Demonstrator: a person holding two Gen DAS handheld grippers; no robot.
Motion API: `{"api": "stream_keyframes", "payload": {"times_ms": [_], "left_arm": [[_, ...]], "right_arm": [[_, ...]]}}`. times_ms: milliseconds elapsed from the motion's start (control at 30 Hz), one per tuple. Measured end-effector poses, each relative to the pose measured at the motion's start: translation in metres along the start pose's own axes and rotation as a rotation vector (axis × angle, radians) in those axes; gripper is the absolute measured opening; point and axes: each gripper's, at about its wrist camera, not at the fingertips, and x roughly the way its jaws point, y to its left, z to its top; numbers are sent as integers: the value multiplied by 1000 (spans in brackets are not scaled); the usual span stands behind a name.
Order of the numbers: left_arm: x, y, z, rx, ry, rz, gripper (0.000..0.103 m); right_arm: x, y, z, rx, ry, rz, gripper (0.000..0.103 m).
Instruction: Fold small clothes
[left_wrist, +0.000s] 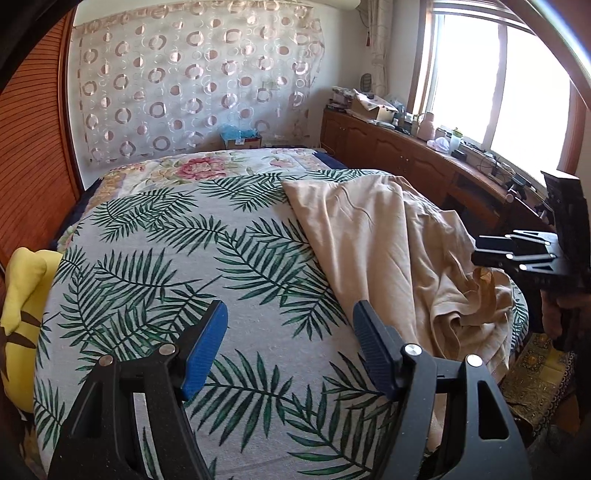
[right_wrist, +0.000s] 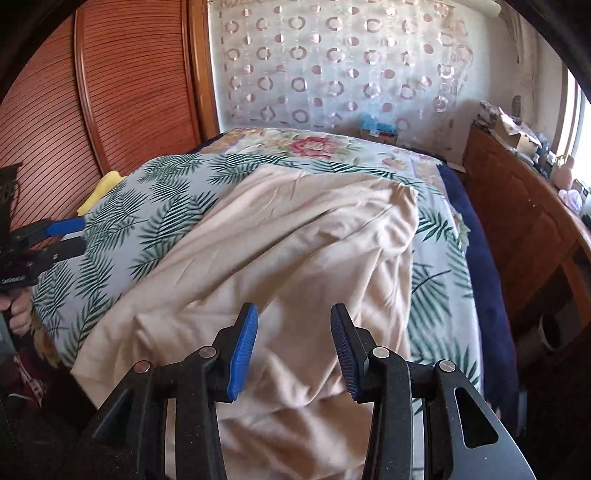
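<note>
Right now, a beige garment (right_wrist: 288, 236) lies rumpled on a bed covered by a palm-leaf bedspread (left_wrist: 155, 266), draped toward the bed's near right edge. In the left wrist view it fills the area from 1 to 4 o'clock. The left gripper (left_wrist: 290, 339) hovers over bare bedspread with its 2 blue-padded jaws spread wide and nothing between them; the garment's edge sits just beside its right finger. The right gripper (right_wrist: 293, 347) hangs above the garment's crumpled folds, jaws parted, pads not pressing the cloth. A yellow plush toy (left_wrist: 22, 314) rests at 9 o'clock beside the bed.
</note>
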Motion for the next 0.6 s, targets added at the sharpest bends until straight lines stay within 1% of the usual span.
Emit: {"api": "stream_keyframes", "payload": {"times_ms": [67,167,367,500,533,567,600], "left_arm": [[0,-3,-1,5,4,-5,71],[0,-7,-3,11,9,-11,71],[3,-12,-7,14,20,-20,71],[4,-13,-7,12,21,-24,71],[4,-13,-7,11,21,-25,71],[4,-14,-7,11,21,-26,71],[4,-13,-6,11,21,-26,71]], "right_arm": [[-6,7,-4,-21,-4,2,43],[-7,11,-9,-26,10,29,43],[-19,9,-15,-16,20,29,43],[-19,6,-19,-18,42,17,42],[-18,7,-19,-17,46,18,32],[-20,8,-20,-17,48,20,28],[-21,7,-21,-17,51,27,20]]}}
